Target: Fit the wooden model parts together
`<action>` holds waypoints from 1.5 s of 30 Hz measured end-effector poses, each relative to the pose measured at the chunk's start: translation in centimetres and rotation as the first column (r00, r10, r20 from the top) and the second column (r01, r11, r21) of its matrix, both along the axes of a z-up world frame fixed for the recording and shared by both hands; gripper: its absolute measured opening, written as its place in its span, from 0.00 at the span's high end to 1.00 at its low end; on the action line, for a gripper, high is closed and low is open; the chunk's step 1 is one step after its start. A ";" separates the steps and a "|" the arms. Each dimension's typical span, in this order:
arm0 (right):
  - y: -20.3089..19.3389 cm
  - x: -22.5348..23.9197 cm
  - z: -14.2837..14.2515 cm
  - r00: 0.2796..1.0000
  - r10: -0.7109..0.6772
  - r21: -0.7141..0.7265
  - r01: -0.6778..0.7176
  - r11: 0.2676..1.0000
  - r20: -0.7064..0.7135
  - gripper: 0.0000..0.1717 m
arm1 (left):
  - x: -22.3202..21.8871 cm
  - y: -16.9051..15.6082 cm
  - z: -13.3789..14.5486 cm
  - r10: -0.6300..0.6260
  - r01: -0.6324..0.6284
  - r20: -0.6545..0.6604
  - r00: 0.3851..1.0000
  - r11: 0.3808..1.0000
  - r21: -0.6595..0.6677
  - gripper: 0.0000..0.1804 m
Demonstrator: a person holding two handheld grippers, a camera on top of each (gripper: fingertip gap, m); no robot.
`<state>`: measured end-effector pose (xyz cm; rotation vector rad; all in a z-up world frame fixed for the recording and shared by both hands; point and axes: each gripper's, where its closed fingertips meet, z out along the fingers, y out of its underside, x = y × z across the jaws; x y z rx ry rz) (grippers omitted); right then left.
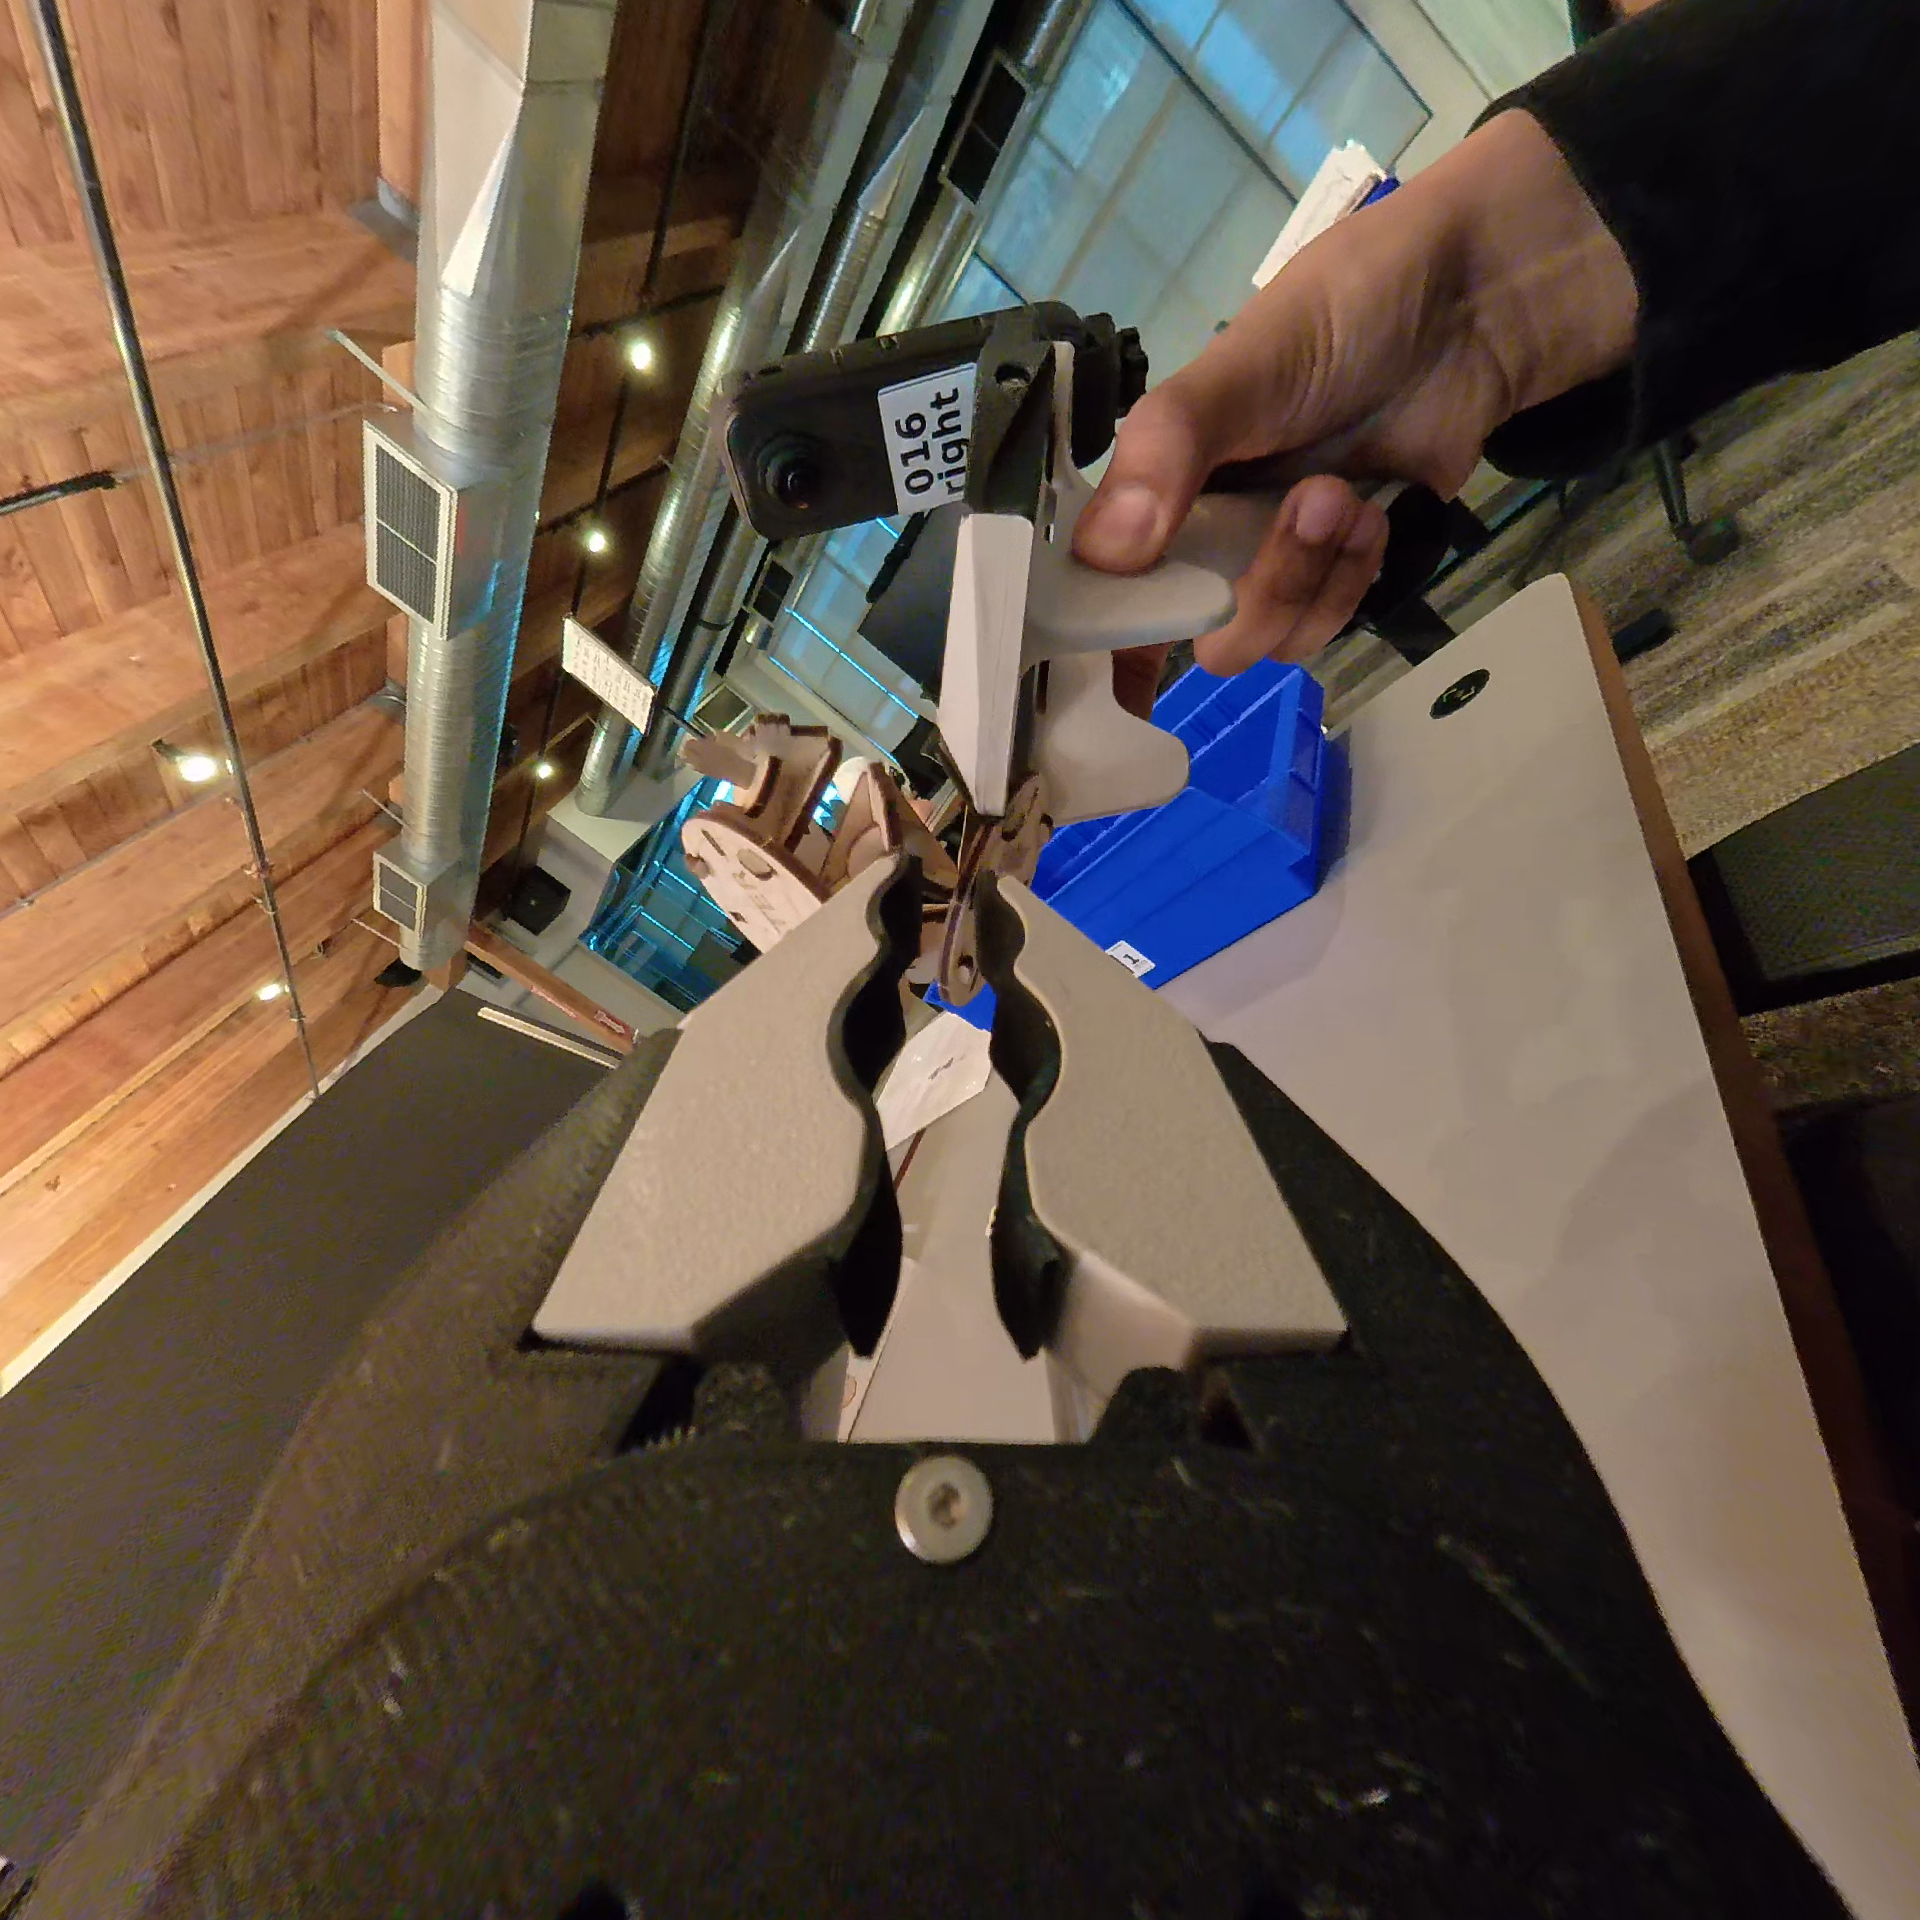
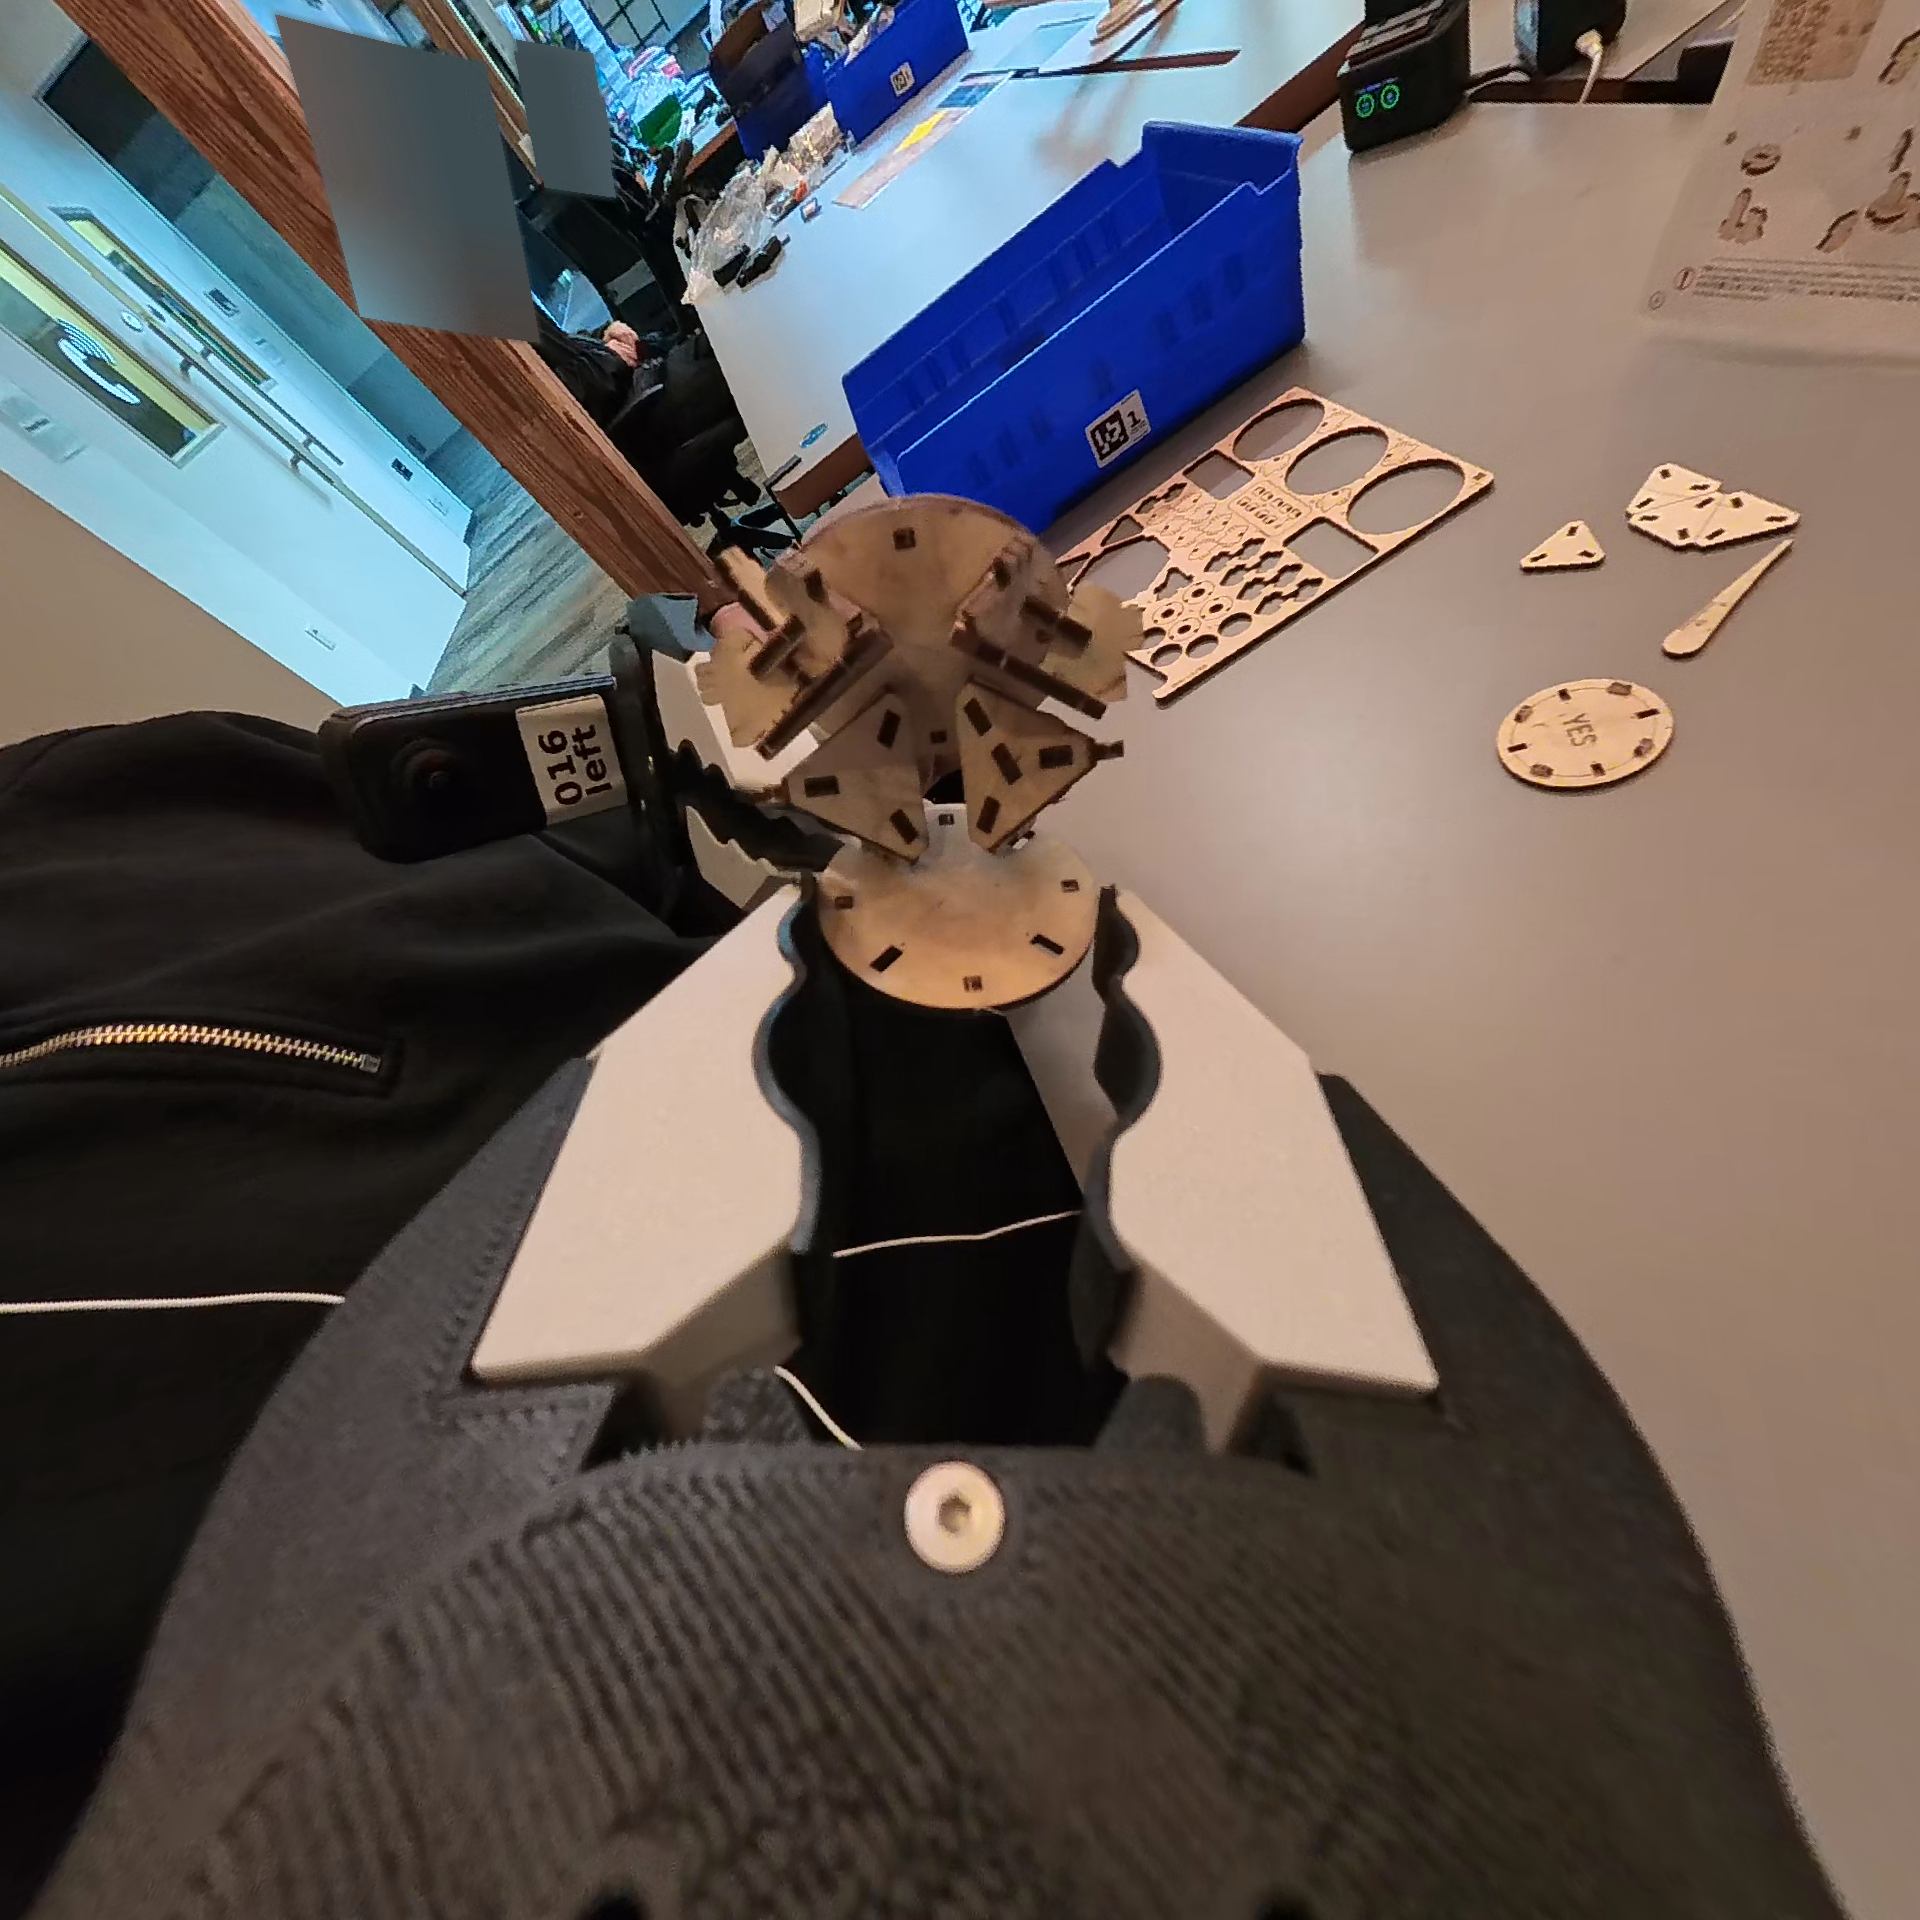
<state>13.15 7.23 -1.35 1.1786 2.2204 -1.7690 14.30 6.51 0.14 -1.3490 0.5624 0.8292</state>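
Plywood model (image 2: 914, 665), thin slotted pieces, light, stiff but snappable, is held in the air nearer than the blue bin (image 2: 1091, 332). Left gripper (image 1: 961, 914) pinches an edge plate, prob. firmly. Right gripper (image 2: 951, 940) clamps a round disc (image 2: 956, 925) by its rim, touching the model's underside.

The left wrist view is rolled sideways, close over the counter (image 1: 1455, 1039), aimed toward the blue bin (image 1: 1195, 862). The right wrist view is aimed across the counter toward that bin (image 2: 1081, 312). The wooden model (image 2: 914, 665) before the bin is shared.
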 end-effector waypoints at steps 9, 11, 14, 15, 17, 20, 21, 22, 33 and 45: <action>0.0 0.0 0.0 1.000 -0.004 0.002 0.004 1.000 -0.006 0.70 | -0.1 0.0 0.0 0.004 -0.004 0.024 1.000 1.000 -0.011 0.96; -0.1 0.0 0.2 1.000 0.001 -0.007 -0.001 1.000 -0.012 0.70 | 0.1 -0.1 0.1 -0.002 0.002 0.027 1.000 1.000 0.001 1.00; 0.0 -0.1 0.2 1.000 -0.015 0.006 0.015 1.000 -0.006 0.70 | 0.0 0.0 -0.1 -0.001 0.001 0.037 0.999 1.000 -0.013 1.00; 0.0 -0.1 0.2 1.000 -0.014 -0.003 0.014 1.000 -0.004 0.70 | 0.0 0.0 -0.1 -0.006 0.006 0.039 0.999 1.000 -0.012 1.00; -0.1 -0.1 0.3 1.000 -0.005 -0.021 0.005 1.000 0.001 0.70 | 0.2 -0.1 -0.1 -0.010 0.010 0.024 1.000 1.000 -0.004 1.00; 0.6 -0.7 -0.3 0.999 -0.036 -0.007 0.036 0.999 0.000 0.70 | -0.3 0.3 -0.7 0.004 -0.004 0.011 1.000 1.000 -0.019 1.00; 1.1 -1.1 -0.4 0.998 -0.061 -0.005 0.061 0.998 -0.009 0.70 | -0.3 0.3 -0.9 -0.002 0.002 0.011 1.000 1.000 -0.015 1.00; 1.7 -1.5 -0.5 0.996 -0.089 0.001 0.089 0.996 -0.020 0.70 | -0.5 0.3 -1.0 -0.001 0.001 0.018 1.000 1.000 -0.006 0.99; 8.3 -6.3 -15.1 0.937 -0.330 0.418 0.346 0.840 -0.112 0.70 | -8.1 -0.5 -4.2 0.035 -0.049 0.490 0.871 0.999 0.016 0.99; 9.4 -9.5 -17.9 0.913 -0.358 0.495 0.407 0.767 -0.197 0.60 | -13.8 0.0 -8.5 0.092 -0.071 0.778 0.622 0.996 -0.062 0.92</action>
